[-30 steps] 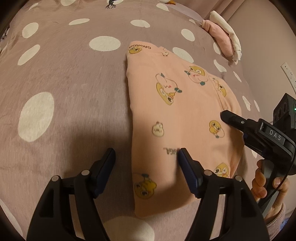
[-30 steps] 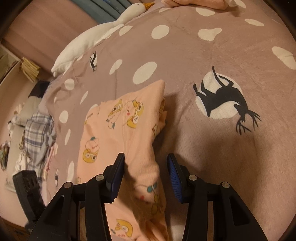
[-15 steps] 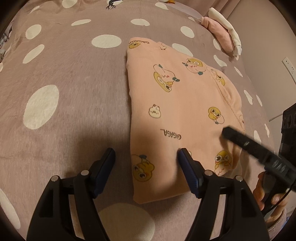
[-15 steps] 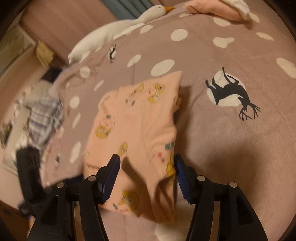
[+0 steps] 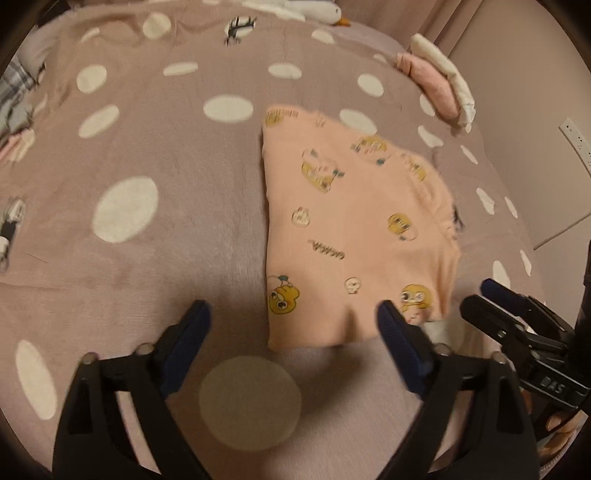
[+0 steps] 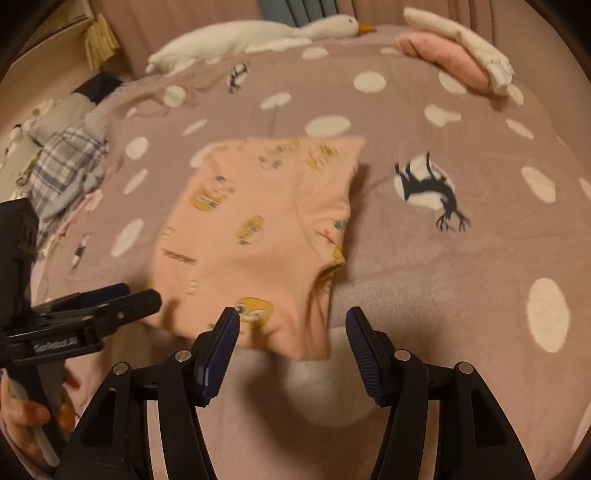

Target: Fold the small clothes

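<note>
Peach garment (image 5: pixel 354 236) lies folded flat on bed (image 5: pixel 155 258); our left gripper (image 5: pixel 291 325) and right gripper (image 6: pixel 291 332) jaws just opening, released, nothing between, fold judged done

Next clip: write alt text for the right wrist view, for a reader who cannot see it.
A folded peach garment printed with cartoon figures lies flat on a mauve polka-dot bedspread, just beyond the open right tool, which holds nothing. The left tool enters from the left edge, near the garment's near-left corner; a white goose plush and folded clothes lie at the far edge.
</note>
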Available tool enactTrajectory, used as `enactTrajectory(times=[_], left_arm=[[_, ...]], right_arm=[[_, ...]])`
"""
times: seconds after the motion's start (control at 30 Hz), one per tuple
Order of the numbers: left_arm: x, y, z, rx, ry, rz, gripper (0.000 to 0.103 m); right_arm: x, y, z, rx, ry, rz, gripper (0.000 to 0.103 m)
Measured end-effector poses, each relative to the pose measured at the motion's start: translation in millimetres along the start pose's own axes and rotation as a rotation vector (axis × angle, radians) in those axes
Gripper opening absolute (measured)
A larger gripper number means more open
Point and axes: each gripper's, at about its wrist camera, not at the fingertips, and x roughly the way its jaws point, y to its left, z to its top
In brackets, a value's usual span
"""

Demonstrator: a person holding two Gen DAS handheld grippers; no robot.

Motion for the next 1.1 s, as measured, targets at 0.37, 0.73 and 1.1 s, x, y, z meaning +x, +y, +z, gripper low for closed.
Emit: enactTrajectory(times=[0.37,0.73,1.1], left_arm=[[-63,-17,0,0.030,-0.113,0.052,0.102],[-88,-36,-11,0.099,-0.160,0.145,0.103],[-76,-34,-16,0.108,-0.136,0.218,0.103]], right_arm=[[-42,16,0,-0.016,-0.123,-0.014,0.101],[-60,35,-5,-0.089,-0.165,-0.074,0.102],[-48,38,-9,-0.076,-0.119,-0.088,0.102]])
